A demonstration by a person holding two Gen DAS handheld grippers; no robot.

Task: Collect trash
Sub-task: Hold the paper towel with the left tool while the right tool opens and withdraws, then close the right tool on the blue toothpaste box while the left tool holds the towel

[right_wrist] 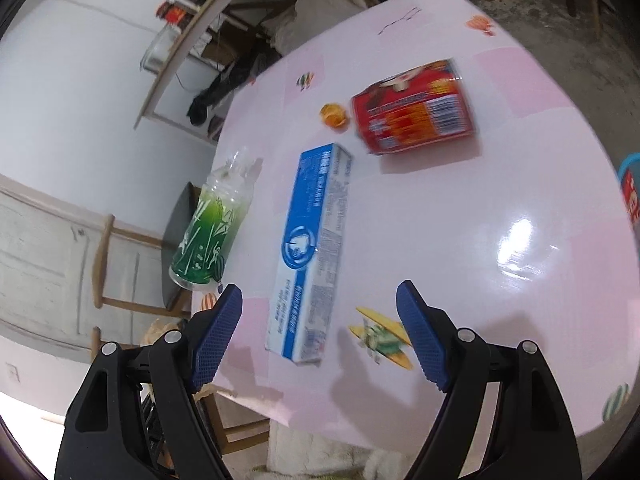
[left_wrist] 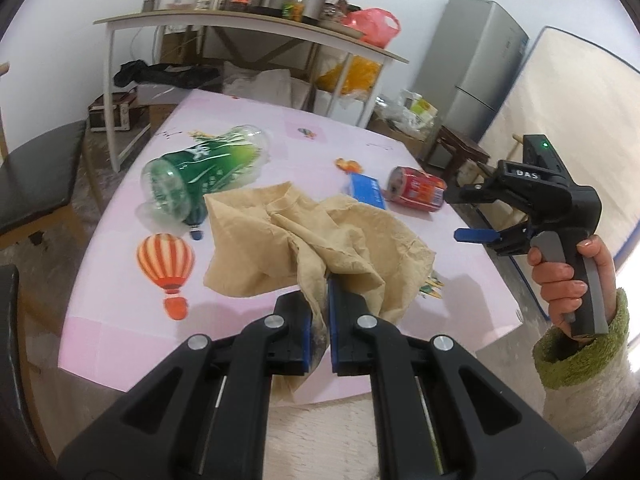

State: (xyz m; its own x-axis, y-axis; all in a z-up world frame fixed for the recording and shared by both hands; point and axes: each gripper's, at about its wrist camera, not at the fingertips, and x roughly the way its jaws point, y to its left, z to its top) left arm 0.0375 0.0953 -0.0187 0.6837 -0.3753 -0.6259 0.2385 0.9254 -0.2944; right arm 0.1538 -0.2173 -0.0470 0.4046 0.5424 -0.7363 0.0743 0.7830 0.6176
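Note:
My left gripper [left_wrist: 320, 312] is shut on a crumpled tan paper sheet [left_wrist: 280, 240], which lies spread over the near part of the pink table [left_wrist: 120, 320]. Beyond it a green plastic bottle [left_wrist: 200, 172] lies on its side. A blue carton [left_wrist: 366, 190], a red can [left_wrist: 418, 194] and a bit of orange peel [left_wrist: 348, 165] sit farther right. My right gripper [left_wrist: 458, 216], held in a hand, hovers open near the can. In the right wrist view the right gripper [right_wrist: 320, 290] stands open above the blue carton [right_wrist: 312, 252], with the red can [right_wrist: 416, 106], the peel [right_wrist: 334, 115] and the bottle [right_wrist: 212, 228] beyond.
Behind the table stands a white-framed shelf table [left_wrist: 248, 24] with jars and a cooker. A grey fridge [left_wrist: 476, 72] and a leaning panel [left_wrist: 568, 128] stand at the right. A dark-seated chair [left_wrist: 36, 176] is at the left. A blue-rimmed container [right_wrist: 632, 188] shows at the right edge.

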